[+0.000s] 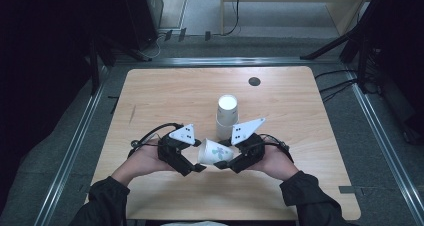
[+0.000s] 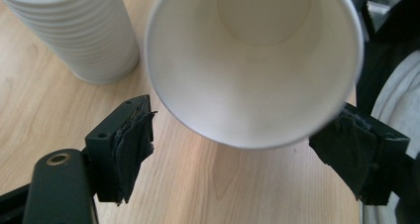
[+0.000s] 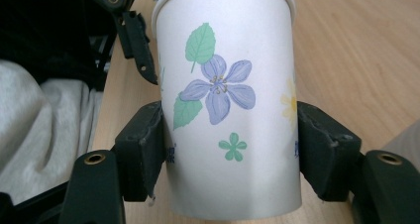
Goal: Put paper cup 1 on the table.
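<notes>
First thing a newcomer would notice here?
The flowered paper cup, held on its side above the near middle of the table, clamped at its base end by the right tool. Its open mouth faces the left tool, whose jaws stand open, clear of the rim. Just behind stands a tall stack of white cups.
</notes>
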Demonstrator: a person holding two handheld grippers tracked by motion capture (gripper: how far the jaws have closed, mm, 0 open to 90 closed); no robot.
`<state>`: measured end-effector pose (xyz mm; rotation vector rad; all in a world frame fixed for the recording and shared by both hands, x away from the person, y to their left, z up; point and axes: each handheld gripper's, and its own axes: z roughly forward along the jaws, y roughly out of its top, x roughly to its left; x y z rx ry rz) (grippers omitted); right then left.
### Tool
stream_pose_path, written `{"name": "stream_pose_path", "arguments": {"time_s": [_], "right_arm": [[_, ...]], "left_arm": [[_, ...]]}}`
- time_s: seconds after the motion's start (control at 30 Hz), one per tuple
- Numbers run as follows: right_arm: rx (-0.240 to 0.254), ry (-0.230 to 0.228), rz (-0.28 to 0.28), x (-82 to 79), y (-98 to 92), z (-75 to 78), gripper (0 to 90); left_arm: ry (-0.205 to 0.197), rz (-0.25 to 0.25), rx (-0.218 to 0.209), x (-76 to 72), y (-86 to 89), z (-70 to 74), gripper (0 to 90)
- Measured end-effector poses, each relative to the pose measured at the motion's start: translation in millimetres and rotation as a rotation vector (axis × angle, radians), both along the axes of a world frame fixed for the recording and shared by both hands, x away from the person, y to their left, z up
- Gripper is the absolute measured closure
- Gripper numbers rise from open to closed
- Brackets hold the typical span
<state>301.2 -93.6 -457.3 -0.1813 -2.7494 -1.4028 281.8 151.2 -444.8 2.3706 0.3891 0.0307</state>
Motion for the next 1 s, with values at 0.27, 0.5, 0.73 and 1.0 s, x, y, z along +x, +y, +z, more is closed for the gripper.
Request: {"name": "stream_pose_path", "arguments": {"time_s": [0.27,0.5,0.73,1.0], "right_arm": [[0.093,0.02,-0.033,3.6,-12.9,10.2,33.4],[0.15,0.045,-0.037,4.7,-17.4,14.3,33.3],[0.185,0.061,-0.023,3.7,-14.7,15.3,33.2],[0.198,0.079,-0.005,2.6,-11.8,14.3,33.2]], "left_arm": [[0.033,0.042,-0.118,3.0,5.8,3.5,17.4],[0.055,0.049,-0.221,2.1,6.1,8.8,17.5],[0.054,0.065,-0.306,-0.1,2.2,12.2,17.6],[0.06,0.073,-0.362,-0.3,0.8,12.7,17.7]]}}
